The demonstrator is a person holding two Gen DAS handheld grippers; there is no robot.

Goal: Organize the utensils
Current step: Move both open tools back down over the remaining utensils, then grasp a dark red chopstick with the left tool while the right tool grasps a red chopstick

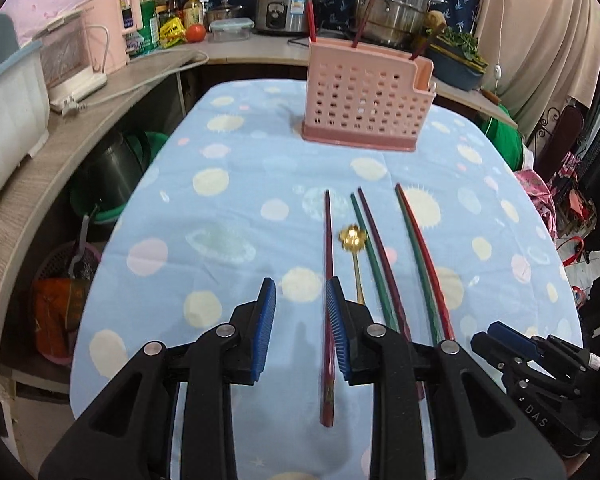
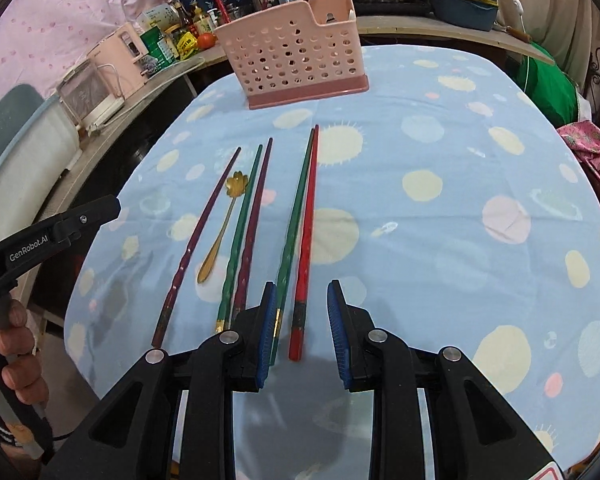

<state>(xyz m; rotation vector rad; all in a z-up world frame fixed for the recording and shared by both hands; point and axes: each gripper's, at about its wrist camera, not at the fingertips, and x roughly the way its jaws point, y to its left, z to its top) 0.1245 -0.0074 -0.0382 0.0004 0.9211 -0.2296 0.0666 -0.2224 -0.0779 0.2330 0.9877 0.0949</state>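
My left gripper hangs wide open over the blue spotted tablecloth, its right pad beside the leftmost maroon chopstick, gripping nothing. My right gripper is equally spread and empty, with the red chopstick lying between its pads. The gold spoon and two green chopsticks lie alongside; the pink holder stands beyond.
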